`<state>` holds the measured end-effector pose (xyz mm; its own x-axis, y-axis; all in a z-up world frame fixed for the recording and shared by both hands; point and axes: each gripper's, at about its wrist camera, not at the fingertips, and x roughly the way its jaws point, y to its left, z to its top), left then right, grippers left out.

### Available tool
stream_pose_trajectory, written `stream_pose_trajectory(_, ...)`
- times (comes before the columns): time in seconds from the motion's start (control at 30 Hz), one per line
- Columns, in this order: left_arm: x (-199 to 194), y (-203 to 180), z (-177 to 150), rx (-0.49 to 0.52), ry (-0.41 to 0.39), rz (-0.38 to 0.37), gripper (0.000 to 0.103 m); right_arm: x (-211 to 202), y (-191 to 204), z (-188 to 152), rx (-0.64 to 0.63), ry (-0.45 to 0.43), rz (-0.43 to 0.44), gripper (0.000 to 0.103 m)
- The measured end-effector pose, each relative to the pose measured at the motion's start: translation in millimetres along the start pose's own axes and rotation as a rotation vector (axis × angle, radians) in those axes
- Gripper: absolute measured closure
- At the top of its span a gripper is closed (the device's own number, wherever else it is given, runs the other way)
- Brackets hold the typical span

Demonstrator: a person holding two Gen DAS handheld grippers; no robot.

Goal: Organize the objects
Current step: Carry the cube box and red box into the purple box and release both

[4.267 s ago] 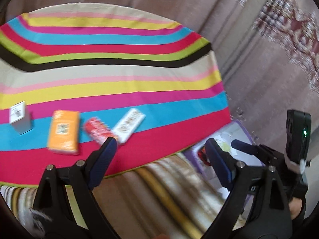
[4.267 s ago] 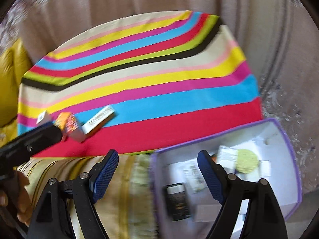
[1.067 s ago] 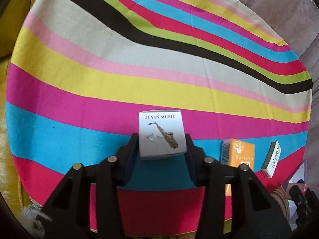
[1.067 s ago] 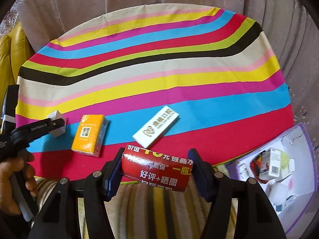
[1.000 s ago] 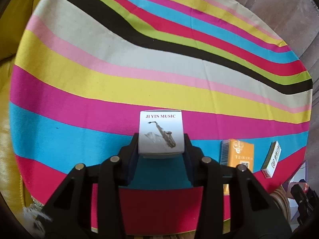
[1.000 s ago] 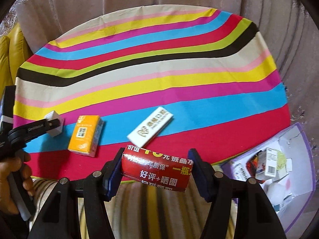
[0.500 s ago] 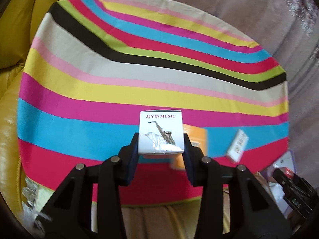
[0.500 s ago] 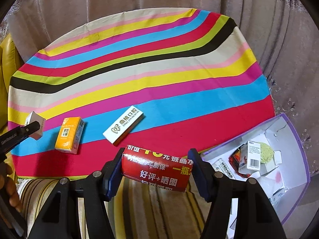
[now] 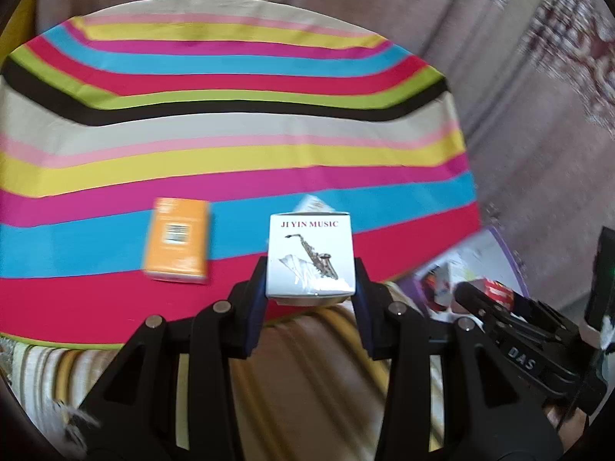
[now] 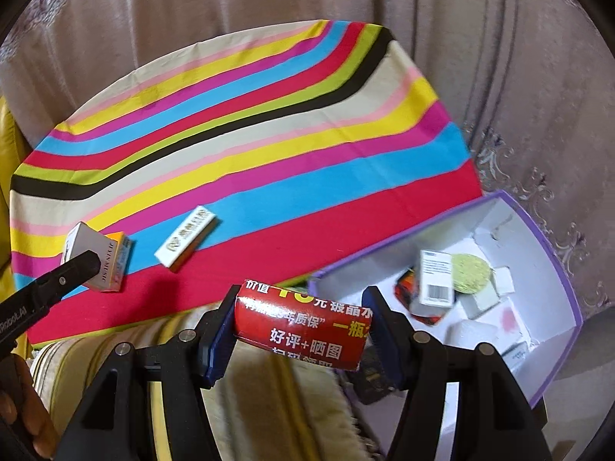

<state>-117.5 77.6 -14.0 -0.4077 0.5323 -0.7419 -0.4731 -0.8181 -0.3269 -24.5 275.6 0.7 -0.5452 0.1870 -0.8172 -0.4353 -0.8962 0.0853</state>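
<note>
My left gripper (image 9: pixel 310 299) is shut on a small white box (image 9: pixel 310 255) printed with a saxophone, held in the air over the near edge of the striped tablecloth (image 9: pixel 230 115). My right gripper (image 10: pixel 300 330) is shut on a red box (image 10: pixel 303 330) with white and yellow print, held just left of the purple-rimmed box (image 10: pixel 553 269). An orange box (image 9: pixel 177 240) and a long white box (image 10: pixel 185 242) lie on the cloth. The right wrist view shows the left gripper (image 10: pixel 82 265) with its white box (image 10: pixel 86 253) at the far left.
The purple-rimmed box holds several small packets, among them a white barcoded carton (image 10: pixel 434 276) and a yellow round pad (image 10: pixel 471 272). A striped cushion (image 10: pixel 250 392) lies below both grippers. Grey curtains (image 10: pixel 499 57) hang behind the table. A yellow seat (image 10: pixel 5 126) shows at left.
Both grippers have swung to the right with their boxes. The purple-rimmed box has come closer in both views, and the orange box now lies left of the white box in the left wrist view.
</note>
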Motion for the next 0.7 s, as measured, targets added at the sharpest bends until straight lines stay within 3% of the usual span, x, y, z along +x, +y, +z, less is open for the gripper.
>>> stream_pose_trajectory(0.33, 12.4, -80.1, -13.9, 0.151, 0.056, -0.109, 0.059, -13.6, -75.7, -16.5, 0.080, -0.004, -0.110, 0.040)
stream_pose_trajectory(0.7, 34.3, -156.0, -40.2, 0.293, 0.170, -0.230, 0.059, -9.7, -159.8, -52.8, 0.203, 0.065, -0.207, 0.040)
